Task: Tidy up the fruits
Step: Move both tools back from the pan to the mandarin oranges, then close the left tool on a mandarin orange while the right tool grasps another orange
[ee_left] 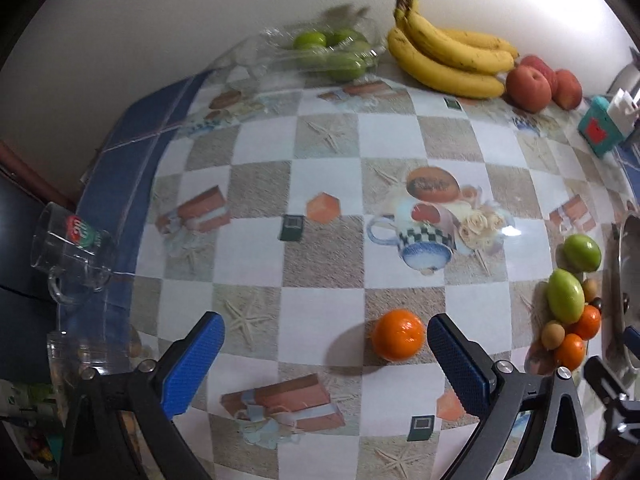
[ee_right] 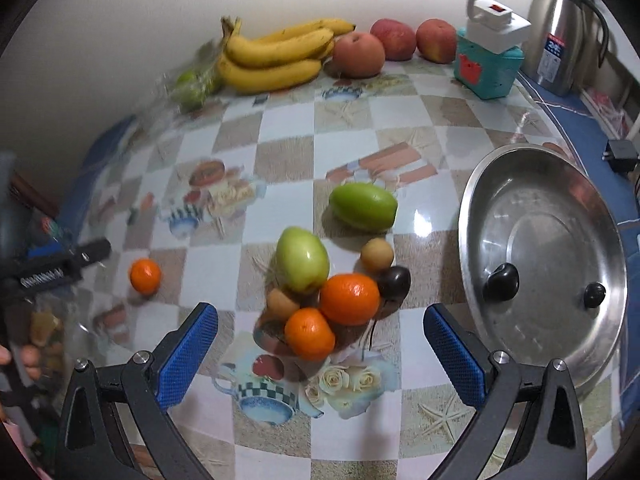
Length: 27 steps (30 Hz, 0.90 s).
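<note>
Open checkered tablecloth [ee_left: 320, 160] mid-table; blocked rightward by clustered green and orange fruits [ee_right: 320, 280] and steel pan [ee_right: 544, 248].

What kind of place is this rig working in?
Most likely a home kitchen or dining table against a wall: a printed plastic tablecloth, loose fruit such as bananas, a steel basin, and a thermos jug at the back.
</note>
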Motion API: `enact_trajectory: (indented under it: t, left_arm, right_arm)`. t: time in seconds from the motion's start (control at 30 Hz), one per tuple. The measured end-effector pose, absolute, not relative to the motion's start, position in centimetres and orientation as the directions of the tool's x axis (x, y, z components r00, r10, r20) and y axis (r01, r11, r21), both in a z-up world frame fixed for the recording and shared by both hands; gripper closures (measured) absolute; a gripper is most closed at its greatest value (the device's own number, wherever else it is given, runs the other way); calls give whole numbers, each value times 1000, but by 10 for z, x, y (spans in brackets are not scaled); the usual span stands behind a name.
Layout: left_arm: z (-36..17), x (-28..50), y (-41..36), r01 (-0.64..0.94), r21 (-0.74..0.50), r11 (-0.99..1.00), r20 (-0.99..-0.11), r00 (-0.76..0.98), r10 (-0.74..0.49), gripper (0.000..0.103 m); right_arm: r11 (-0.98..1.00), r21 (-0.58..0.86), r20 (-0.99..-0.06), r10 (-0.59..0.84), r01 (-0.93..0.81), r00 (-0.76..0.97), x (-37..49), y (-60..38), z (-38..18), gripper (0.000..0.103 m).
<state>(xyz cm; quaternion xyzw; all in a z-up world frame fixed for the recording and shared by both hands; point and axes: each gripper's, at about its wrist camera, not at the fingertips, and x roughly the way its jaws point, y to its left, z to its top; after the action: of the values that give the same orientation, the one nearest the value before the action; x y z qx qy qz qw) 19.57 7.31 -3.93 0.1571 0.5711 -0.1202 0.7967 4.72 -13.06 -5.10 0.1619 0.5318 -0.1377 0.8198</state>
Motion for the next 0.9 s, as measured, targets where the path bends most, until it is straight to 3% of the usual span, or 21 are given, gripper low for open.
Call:
enact_trajectory:
  t: [0.13,0.3,0.4,0.47,0.57,0.7,0.9]
  left_arm:
    - [-54,196,61,389,59,920,-966,253,-45,4]
    - [-74,193,44,401,-2,916,-982,172,-78,17]
    - [-85,191,35,416,-9,909,-987,141,-74,25]
    - [-91,190,30,423,0,906,-989,132,-62,29]
    - [-97,189,27,418,3,908,-990,127,-55,47]
    - [-98,189,29,400,21,916,-989,141,-39,62]
    - [-97,189,29,396,11,918,-989,142,-50,64]
  right_arm:
    - [914,97,-931,-57,394,361,49,-126,-62,4]
    - [909,105,-945,-35,402,325,52,-126,-77,30]
    - [913,96,-952,-32,397,305,54,-124,-84,40]
    - [914,89,-953,-37,396,300,56,-122,-87,43]
    - [916,78,-953,-48,394,300,56,-122,-87,43]
    - [914,85,-954,-41,397,298,56,-122,-87,46]
    - [912,91,-957,-31,399,288,54,-122,-87,51]
